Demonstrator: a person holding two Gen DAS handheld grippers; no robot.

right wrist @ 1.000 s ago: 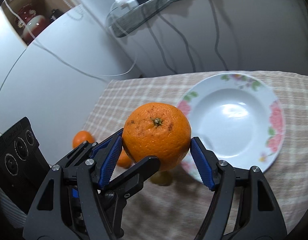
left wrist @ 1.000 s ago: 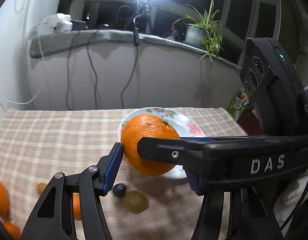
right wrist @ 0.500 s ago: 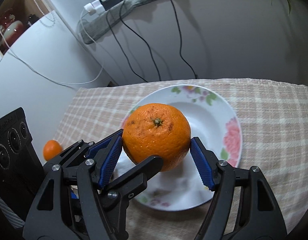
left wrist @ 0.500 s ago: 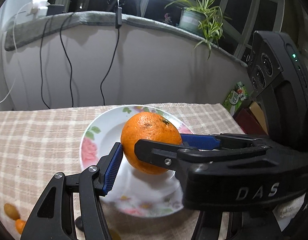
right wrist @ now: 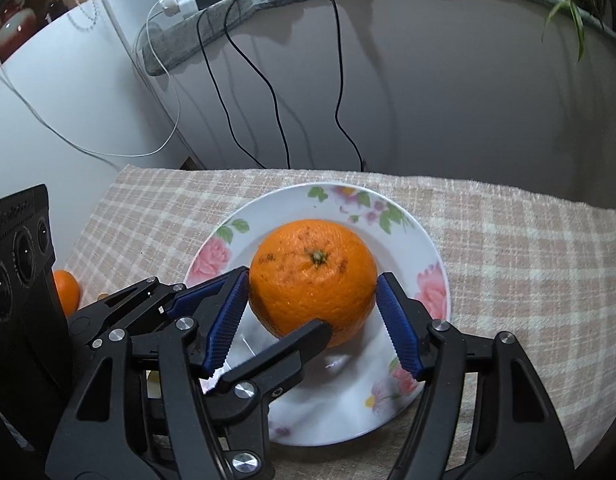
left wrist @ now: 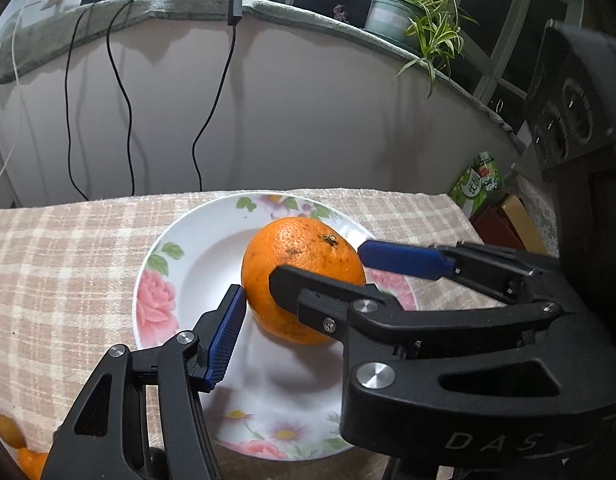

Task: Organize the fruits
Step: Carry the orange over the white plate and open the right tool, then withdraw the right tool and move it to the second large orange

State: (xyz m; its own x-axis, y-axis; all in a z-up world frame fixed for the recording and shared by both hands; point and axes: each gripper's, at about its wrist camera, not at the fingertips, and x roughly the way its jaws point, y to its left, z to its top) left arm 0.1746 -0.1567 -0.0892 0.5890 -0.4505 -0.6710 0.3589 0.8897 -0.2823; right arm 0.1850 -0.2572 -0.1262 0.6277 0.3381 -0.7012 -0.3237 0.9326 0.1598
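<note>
A large orange (left wrist: 299, 276) (right wrist: 312, 278) is over the middle of a white floral plate (left wrist: 187, 264) (right wrist: 408, 240) on the checked tablecloth. Both grippers hold it together. My right gripper (right wrist: 311, 316) has its blue pads against the orange's left and right sides. My left gripper (left wrist: 299, 292) has one blue pad on the orange's lower left and its other finger behind the right gripper's black finger. Whether the orange rests on the plate or hangs just above it cannot be told.
Small oranges lie on the cloth at the left (right wrist: 65, 288) (left wrist: 31, 460), with a yellowish fruit (left wrist: 7, 430). A grey wall with hanging black cables (left wrist: 123, 100) stands behind the table. A potted plant (left wrist: 412, 20) sits on the ledge. Boxes (left wrist: 504, 224) stand past the right edge.
Both grippers have carried the orange from above the loose fruits to over the middle of the plate and lowered it. The grip on the orange is unchanged.
</note>
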